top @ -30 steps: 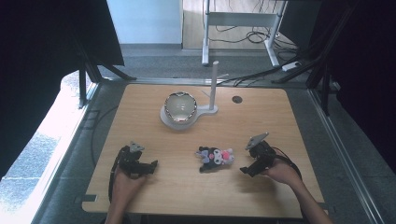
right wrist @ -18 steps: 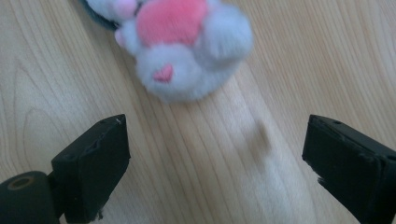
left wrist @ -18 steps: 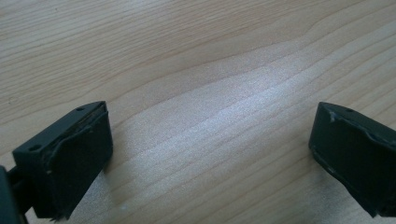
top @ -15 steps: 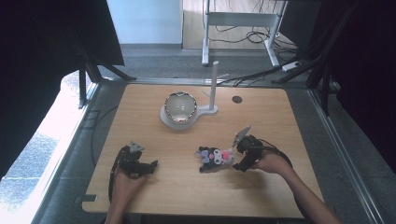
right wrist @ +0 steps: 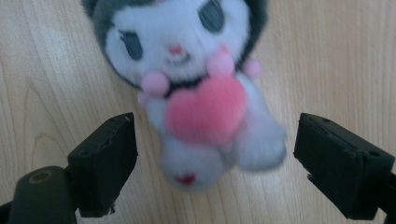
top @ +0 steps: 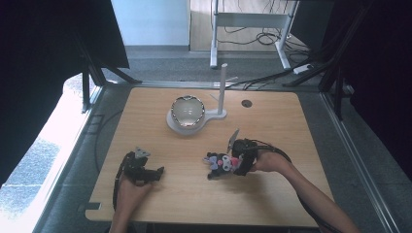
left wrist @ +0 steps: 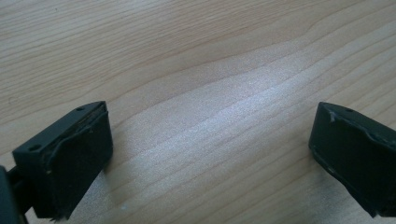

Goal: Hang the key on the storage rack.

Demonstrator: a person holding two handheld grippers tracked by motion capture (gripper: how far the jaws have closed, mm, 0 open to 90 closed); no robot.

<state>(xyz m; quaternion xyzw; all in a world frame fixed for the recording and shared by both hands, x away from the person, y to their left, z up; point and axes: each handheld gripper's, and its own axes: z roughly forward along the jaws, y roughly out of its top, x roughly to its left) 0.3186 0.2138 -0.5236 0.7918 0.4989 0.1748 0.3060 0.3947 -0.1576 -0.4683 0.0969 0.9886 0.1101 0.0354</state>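
Note:
A small plush toy [top: 219, 164] lies on its back on the wooden table [top: 272, 126], front of centre. It is white with a black hood and holds a pink heart [right wrist: 205, 109]. My right gripper [top: 235, 162] is right at it, open, with the toy's lower body [right wrist: 212, 149] between the two jaws and neither jaw touching it. At the front left my left gripper [top: 151, 173] rests low over the bare wood [left wrist: 210, 93], open, with nothing between its jaws.
A shiny metal bowl [top: 187, 110] sits on a white base with an upright white post [top: 222, 87] at the back centre. A dark round hole [top: 247, 103] marks the tabletop to its right. Cables trail from both grippers.
My right gripper has moved left across the table to the plush toy, which now lies between its open jaws. The left gripper has stayed put.

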